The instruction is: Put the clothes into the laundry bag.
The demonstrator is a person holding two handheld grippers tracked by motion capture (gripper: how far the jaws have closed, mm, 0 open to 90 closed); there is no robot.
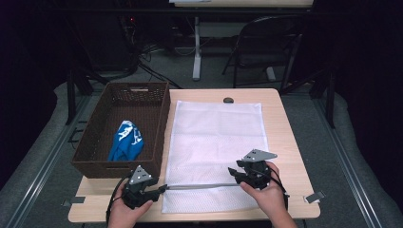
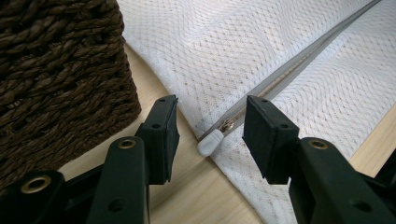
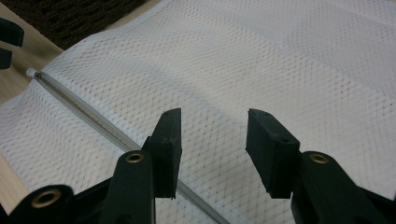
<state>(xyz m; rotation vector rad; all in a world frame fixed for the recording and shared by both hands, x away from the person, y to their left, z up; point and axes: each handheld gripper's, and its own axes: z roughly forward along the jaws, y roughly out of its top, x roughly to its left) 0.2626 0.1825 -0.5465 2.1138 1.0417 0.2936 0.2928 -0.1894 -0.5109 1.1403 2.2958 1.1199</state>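
Zipper pull (image 2: 211,141) of the white mesh bag (image 1: 216,137) sits at the bag's left edge beside the basket (image 1: 95,142), directly between the left gripper's (image 2: 210,130) parted jaws, the zipper running rightward toward the right gripper (image 3: 212,140), open and empty over the mesh.

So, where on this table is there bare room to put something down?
Bare wood lies right of the white mesh bag, up to the table's right edge, and in a narrow strip beyond the bag, around a small dark knob. The wicker basket has free floor around the blue cloth. The near edge is crowded: both hand-held grippers work at the zipper.
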